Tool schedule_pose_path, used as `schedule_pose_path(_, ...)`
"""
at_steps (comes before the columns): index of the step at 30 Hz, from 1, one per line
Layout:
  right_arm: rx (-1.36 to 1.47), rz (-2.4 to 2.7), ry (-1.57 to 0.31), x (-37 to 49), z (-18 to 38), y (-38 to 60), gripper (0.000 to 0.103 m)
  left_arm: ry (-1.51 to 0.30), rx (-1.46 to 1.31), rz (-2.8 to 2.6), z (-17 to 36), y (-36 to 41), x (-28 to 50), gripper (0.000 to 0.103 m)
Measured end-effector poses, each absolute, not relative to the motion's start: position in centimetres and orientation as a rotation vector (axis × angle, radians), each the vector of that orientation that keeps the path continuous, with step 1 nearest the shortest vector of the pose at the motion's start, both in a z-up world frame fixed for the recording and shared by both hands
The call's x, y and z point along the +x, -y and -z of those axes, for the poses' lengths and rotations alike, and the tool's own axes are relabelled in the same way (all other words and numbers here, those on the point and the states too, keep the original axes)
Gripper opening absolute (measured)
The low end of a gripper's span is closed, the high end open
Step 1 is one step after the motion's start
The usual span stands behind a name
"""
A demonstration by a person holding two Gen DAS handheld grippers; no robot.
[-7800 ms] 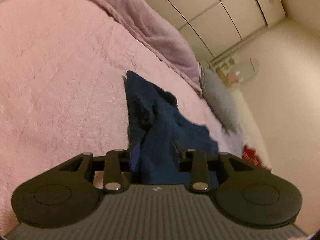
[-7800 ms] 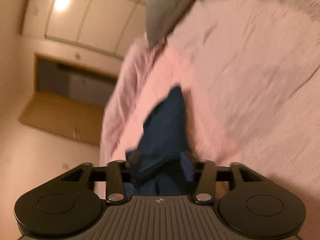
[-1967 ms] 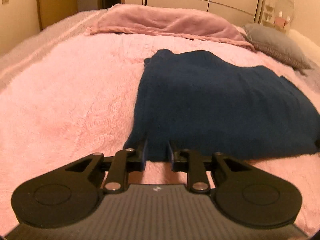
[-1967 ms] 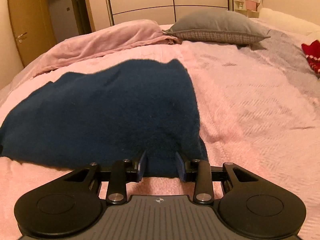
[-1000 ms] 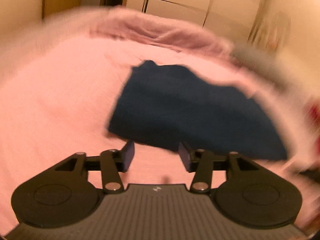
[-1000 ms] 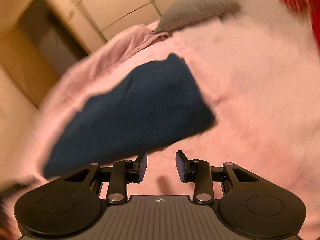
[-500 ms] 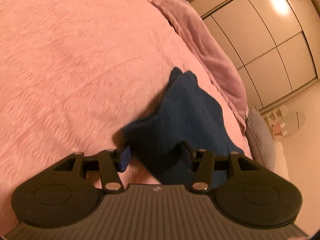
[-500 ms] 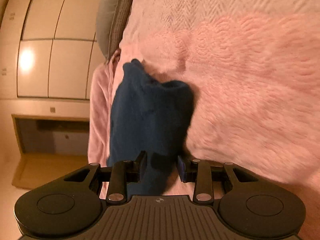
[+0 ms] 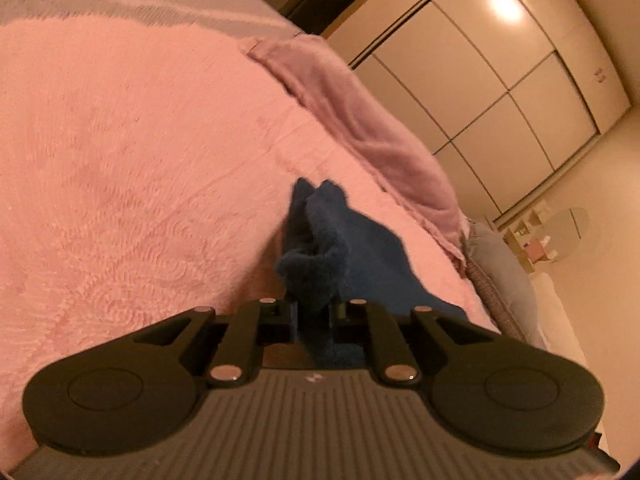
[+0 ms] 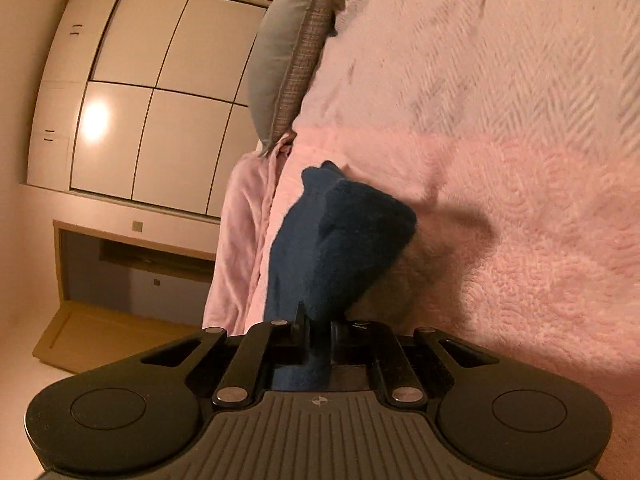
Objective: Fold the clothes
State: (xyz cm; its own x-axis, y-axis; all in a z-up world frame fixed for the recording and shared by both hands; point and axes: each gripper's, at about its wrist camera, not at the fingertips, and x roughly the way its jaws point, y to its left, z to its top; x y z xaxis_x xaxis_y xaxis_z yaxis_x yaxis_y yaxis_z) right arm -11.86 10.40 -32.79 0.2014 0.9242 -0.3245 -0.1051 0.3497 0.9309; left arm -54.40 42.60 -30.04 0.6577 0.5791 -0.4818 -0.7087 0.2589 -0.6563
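A dark blue fleece garment (image 9: 352,248) lies on the pink bedspread (image 9: 120,184). My left gripper (image 9: 314,314) is shut on one bunched edge of it, with cloth pinched between the jaws. In the right wrist view the same blue garment (image 10: 340,240) rises in a fold off the pink bedspread (image 10: 540,220). My right gripper (image 10: 319,326) is shut on its other edge. Both views are rolled sideways. The gripped corners are hidden between the jaws.
A mauve blanket (image 9: 368,128) lies bunched along the head of the bed, with a grey pillow (image 10: 288,56) beside it. White wardrobe doors (image 9: 500,68) stand behind the bed. A brown doorway (image 10: 120,280) shows in the right wrist view.
Two seconds ago both grippers let go of the flat garment's near edge and opened. They rolled sideways to its ends and have now shut on the cloth, bunching it up.
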Motion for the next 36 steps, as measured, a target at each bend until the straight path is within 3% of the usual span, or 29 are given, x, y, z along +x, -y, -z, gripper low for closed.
schedule_pose_path(7,0.882,-0.916,-1.188,-12.7,31.8,-5.8,0.007,-0.171,-0.995,-0.828,28.7,-36.6,-58.8,0.01)
schedule_pose_path(10,0.855,-0.91,-1.235,-13.0,32.6,-3.7,0.008,-0.269,-0.985,-0.818,30.0,-34.9,-59.3,0.011)
schedule_pose_path(13,0.886,-0.864,-1.267,-11.9,34.4,-2.5,0.014,-0.304,-0.977,-0.813,30.8,-34.9,-59.3,0.013)
schedule_pose_path(18,0.913,-0.717,-1.097,-9.5,34.2,1.6,0.015,-0.321,-0.908,-0.812,30.0,-35.0,-58.9,0.013)
schedule_pose_path(21,0.987,-0.789,-1.162,-8.5,34.3,2.4,0.017,-0.336,-0.902,-0.813,30.0,-35.0,-58.6,0.014)
schedule_pose_path(22,1.004,-0.819,-1.189,-8.7,34.4,2.4,0.03,-0.339,-0.906,-0.817,30.2,-35.0,-58.5,0.015)
schedule_pose_path(23,1.012,-0.837,-1.21,-9.0,34.5,2.1,0.059,-0.341,-0.911,-0.821,30.3,-35.0,-58.4,0.015)
schedule_pose_path(24,1.016,-0.844,-1.216,-9.3,34.7,1.8,0.069,-0.339,-0.919,-0.825,30.5,-35.0,-58.4,0.015)
schedule_pose_path(25,1.02,-0.853,-1.205,-9.6,34.9,1.4,0.07,-0.337,-0.926,-0.829,30.6,-35.0,-58.4,0.015)
schedule_pose_path(28,1.039,-0.833,-1.168,-8.9,35.6,0.0,0.069,-0.343,-0.917,-0.835,30.5,-35.0,-58.3,0.015)
schedule_pose_path(30,1.008,-0.831,-1.168,-8.6,35.6,-0.4,0.051,-0.351,-0.91,-0.835,30.6,-35.2,-58.1,0.015)
schedule_pose_path(32,0.976,-0.83,-1.169,-8.2,35.6,-0.8,0.018,-0.357,-0.908,-0.836,30.7,-35.4,-58.2,0.015)
schedule_pose_path(36,0.914,-0.827,-1.168,-7.5,35.7,-1.5,0.013,-0.368,-0.905,-0.834,31.1,-35.6,-58.3,0.016)
